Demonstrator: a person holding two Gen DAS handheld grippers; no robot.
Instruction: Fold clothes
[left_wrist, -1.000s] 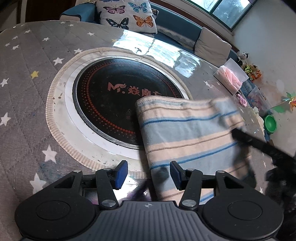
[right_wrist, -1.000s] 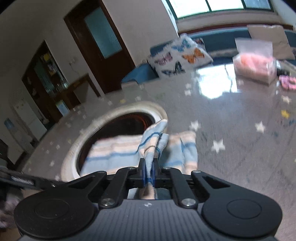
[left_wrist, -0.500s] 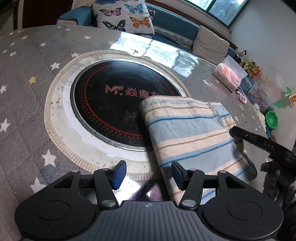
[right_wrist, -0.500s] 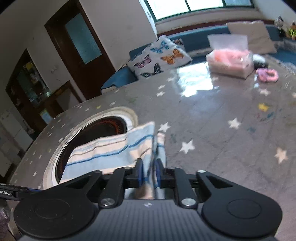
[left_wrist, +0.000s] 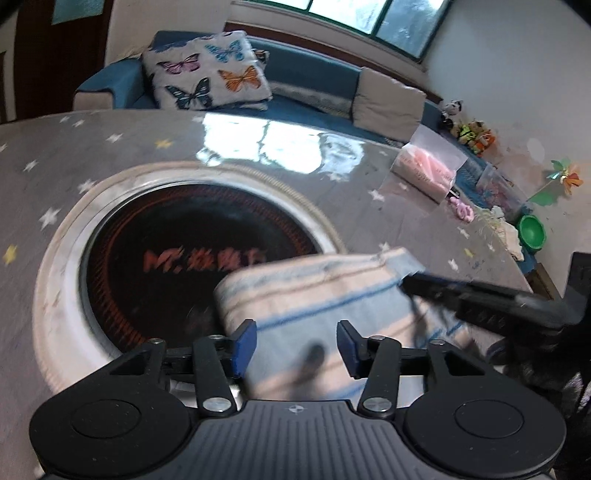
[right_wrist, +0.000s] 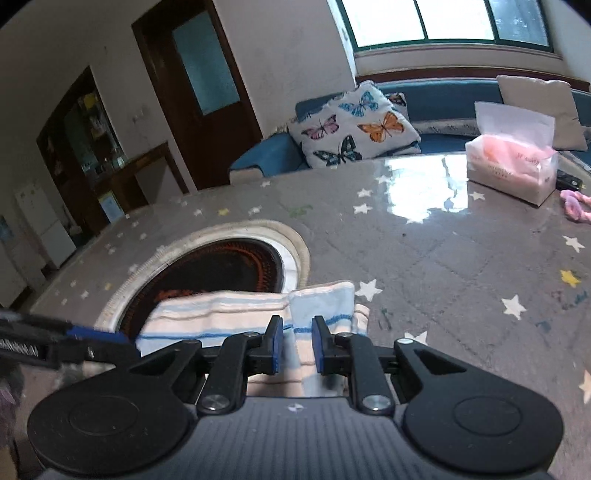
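Two views, left wrist first: left gripper (left_wrist: 295, 343) parted, nothing clasped.
Garment there: striped cloth (left_wrist: 332, 299) lies folded on the table (left_wrist: 184, 147), partly over the dark round hob (left_wrist: 166, 240), passing under the jaws, long axis left to right.
Right wrist: right gripper (right_wrist: 297, 345) narrowly parted, its jaws having just opened, released; cloth's folded end straight ahead.
Only here: left gripper's finger at the cloth's left edge.
Nearer hand: probably right.

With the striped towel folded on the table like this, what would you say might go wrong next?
1. The folded blue-and-cream striped towel partly overlaps the round black glass cooktop; if that is hot, the cloth could scorch.
2. The right tool stands open around the loose top layer; pulling away might snag it and undo the fold.
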